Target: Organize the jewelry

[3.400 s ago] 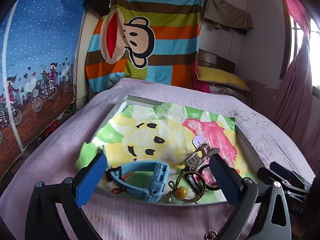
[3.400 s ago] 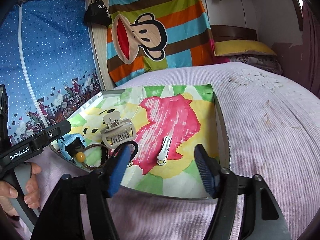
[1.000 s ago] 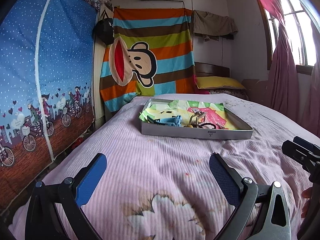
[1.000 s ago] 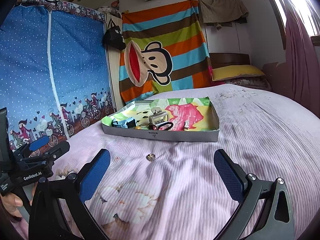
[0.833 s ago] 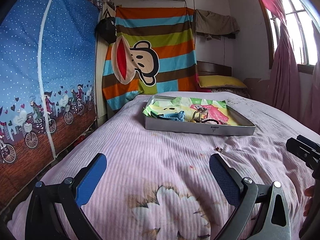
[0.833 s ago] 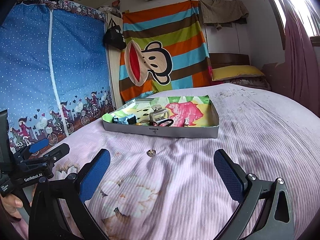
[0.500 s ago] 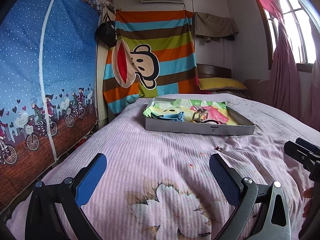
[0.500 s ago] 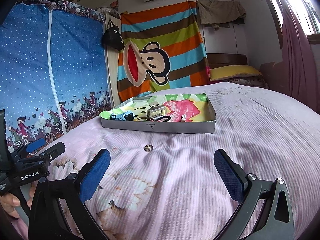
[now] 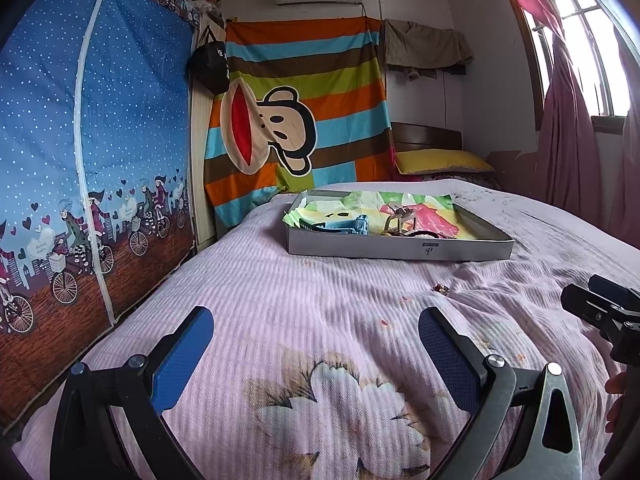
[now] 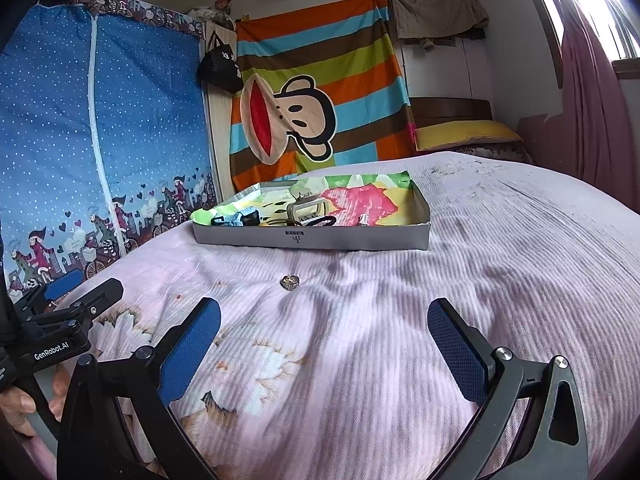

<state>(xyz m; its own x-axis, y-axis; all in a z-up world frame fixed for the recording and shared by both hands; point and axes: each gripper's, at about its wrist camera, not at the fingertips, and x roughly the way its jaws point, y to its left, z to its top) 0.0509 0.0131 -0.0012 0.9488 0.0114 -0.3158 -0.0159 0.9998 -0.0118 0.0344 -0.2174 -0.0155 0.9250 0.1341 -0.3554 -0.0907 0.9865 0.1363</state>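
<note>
Both grippers have pulled back from the tray (image 10: 312, 240), now far at 12 o'clock on the bed (image 10: 500, 264). Left gripper (image 9: 316, 344) and right gripper (image 10: 324, 340) spread wide, empty. Watch (image 10: 236, 218), hair claw (image 10: 305, 208) inside tray; small pendant (image 10: 289, 281) loose on the bedspread just before it, likely next pickup.

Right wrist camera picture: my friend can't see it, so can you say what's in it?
A shallow grey tray holding a blue watch, a hair claw clip and other trinkets sits on a pink bedspread. A small silver charm lies loose in front of it. The open right gripper is in front; the left gripper is at the left edge.
</note>
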